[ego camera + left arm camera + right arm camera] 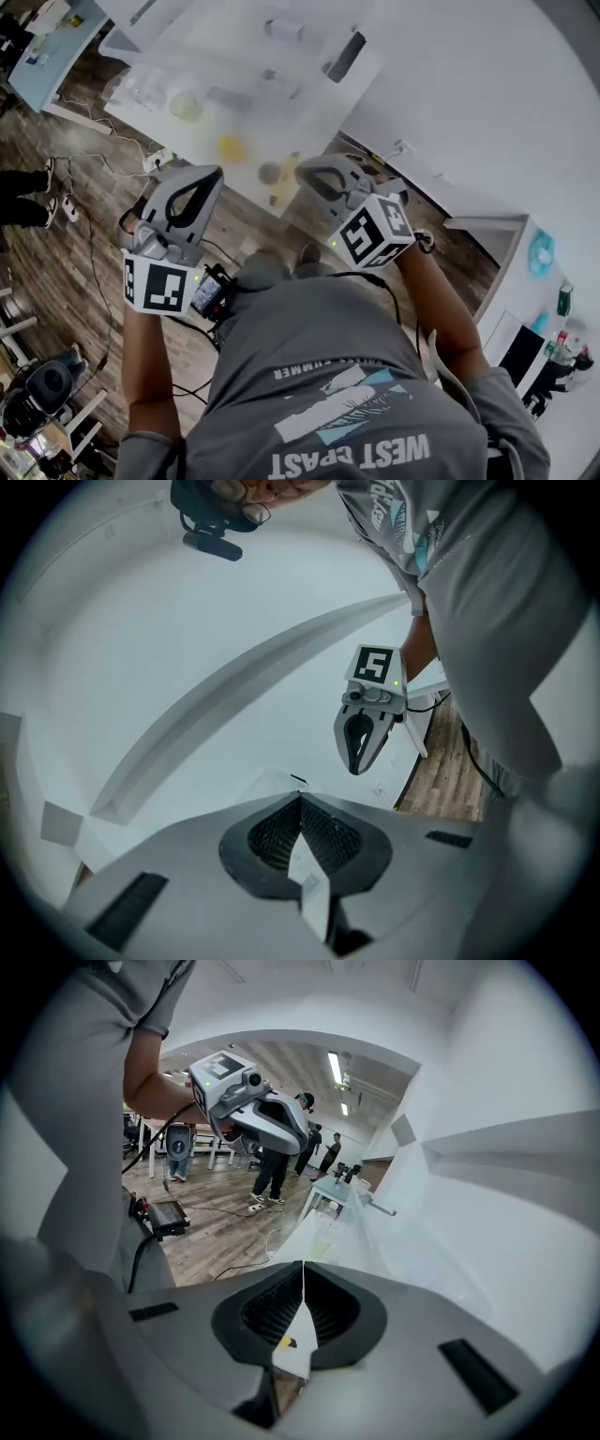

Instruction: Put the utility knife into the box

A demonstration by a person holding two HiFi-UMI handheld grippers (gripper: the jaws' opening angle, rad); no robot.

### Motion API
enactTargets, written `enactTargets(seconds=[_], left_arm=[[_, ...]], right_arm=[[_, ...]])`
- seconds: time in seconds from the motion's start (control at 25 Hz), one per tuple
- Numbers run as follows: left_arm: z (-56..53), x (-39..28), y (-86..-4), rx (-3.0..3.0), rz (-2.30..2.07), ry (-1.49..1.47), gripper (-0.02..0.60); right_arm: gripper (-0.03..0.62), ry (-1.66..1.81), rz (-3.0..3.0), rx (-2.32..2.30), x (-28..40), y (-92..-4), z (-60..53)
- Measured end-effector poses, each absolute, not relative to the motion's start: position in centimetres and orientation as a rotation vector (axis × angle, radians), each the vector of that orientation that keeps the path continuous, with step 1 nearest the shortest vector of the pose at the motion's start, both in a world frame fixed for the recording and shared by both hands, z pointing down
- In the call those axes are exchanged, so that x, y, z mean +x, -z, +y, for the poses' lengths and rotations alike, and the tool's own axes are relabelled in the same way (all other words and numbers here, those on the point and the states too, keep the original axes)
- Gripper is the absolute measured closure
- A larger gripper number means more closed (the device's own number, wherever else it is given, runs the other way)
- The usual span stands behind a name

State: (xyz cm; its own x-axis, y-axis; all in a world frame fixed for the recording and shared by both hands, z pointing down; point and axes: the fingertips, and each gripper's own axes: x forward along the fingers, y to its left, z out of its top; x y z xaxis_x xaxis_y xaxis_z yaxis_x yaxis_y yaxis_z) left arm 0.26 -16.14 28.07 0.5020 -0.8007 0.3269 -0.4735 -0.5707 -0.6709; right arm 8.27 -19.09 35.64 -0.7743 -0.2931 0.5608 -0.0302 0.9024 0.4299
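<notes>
1. Grippers first: your left gripper (300, 801) has its jaws pressed together on nothing.
2. Your right gripper (303, 1267) is likewise closed and empty.
3. You hold both raised before you, near the table (309, 112) edge.
4. Yellow thing (284, 185), blurred, lies at that edge (I can't tell if it's the knife).

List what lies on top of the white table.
On it: dark oblong thing, yellow blob, pale round item; the rest is washed out. The right gripper covers its near edge.
</notes>
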Motion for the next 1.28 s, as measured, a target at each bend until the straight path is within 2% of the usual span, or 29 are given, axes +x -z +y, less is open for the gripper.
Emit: enactTargets(seconds=[0.28, 0.48, 0.84, 1.28], left_arm=[[-17.5, -1.7, -30.3, -2.301, 1.118, 0.872, 0.574], [-19.9, -3.0, -30.6, -2.346, 1.112, 0.768, 0.574], [-22.6, -6.1, -32.0, -2.411, 1.035, 0.718, 0.574], [-25.0, -6.8, -33.8, -2.464, 1.080, 0.766, 0.574]], right_arm=[[0.577, 0.432, -2.370, 0.136, 7.6, -40.8, -20.4], [0.514, 0.361, -2.291, 0.125, 7.1, -44.2, -22.2], [0.473, 0.279, -2.136, -0.066, 5.9, -52.2, -22.1], [0.413, 0.382, -1.860, -0.452, 6.9, -61.6, -21.7]])
